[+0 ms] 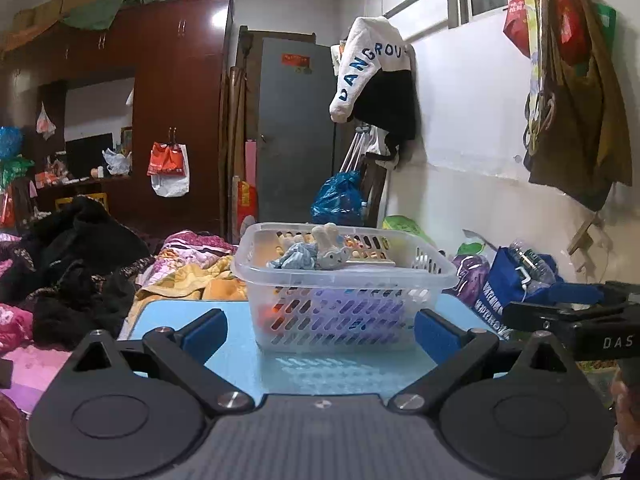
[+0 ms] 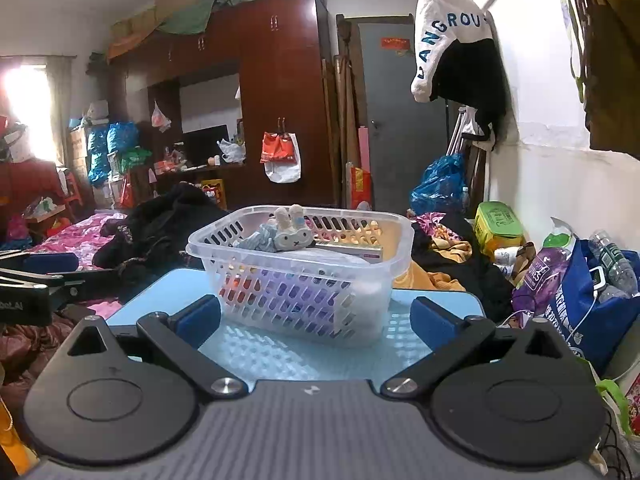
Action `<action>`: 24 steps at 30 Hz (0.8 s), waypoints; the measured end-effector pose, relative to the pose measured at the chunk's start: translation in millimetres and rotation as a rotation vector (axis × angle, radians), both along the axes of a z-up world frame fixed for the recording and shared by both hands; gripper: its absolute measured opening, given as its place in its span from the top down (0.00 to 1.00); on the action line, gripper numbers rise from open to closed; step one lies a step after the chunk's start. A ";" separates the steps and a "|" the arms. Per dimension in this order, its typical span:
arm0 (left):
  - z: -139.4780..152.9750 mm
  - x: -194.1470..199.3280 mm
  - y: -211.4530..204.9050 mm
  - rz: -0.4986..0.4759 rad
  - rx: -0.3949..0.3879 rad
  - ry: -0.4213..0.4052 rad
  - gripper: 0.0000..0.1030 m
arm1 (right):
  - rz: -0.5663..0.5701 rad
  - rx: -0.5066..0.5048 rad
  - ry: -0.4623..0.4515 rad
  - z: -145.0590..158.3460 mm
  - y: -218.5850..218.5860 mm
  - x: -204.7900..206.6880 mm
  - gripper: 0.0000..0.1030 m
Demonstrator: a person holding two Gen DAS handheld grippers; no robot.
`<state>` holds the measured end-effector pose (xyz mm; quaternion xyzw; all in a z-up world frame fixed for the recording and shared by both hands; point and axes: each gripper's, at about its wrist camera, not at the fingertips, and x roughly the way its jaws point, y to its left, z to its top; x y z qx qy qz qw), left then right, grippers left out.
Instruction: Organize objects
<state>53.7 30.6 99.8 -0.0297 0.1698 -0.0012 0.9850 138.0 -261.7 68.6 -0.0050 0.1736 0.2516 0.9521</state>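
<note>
A clear plastic basket (image 1: pixel 344 280) stands on a light blue table (image 1: pixel 240 352). It holds a small bunny plush (image 1: pixel 332 248), a blue cloth and other items seen through its slots. My left gripper (image 1: pixel 320 330) is open and empty just in front of the basket. In the right wrist view the basket (image 2: pixel 300 276) with the plush (image 2: pixel 290 232) sits on the table (image 2: pixel 168 292). My right gripper (image 2: pixel 316 318) is open and empty in front of it. Each gripper shows at the edge of the other's view.
A bed piled with dark clothes (image 1: pixel 72 264) and pink bedding lies left. Bags and bottles (image 2: pixel 592 280) crowd the right side by the white wall. A brown wardrobe (image 1: pixel 176 112) and grey door (image 1: pixel 296 132) stand behind.
</note>
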 end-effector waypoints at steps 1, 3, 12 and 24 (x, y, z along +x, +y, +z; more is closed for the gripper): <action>-0.2 0.2 -0.3 -0.003 -0.007 -0.001 0.02 | 0.001 0.001 0.003 0.0 -0.2 0.5 0.00; -0.9 1.6 -1.1 0.000 -0.004 0.002 0.02 | 0.000 0.000 0.002 0.7 -0.2 0.7 0.00; -2.7 3.4 -3.3 0.009 0.009 0.011 0.02 | -0.005 -0.008 0.001 -0.9 -1.8 2.1 0.00; -7.8 5.9 -1.8 0.003 0.004 0.022 0.02 | 0.005 -0.016 -0.002 -4.8 1.6 -0.2 0.00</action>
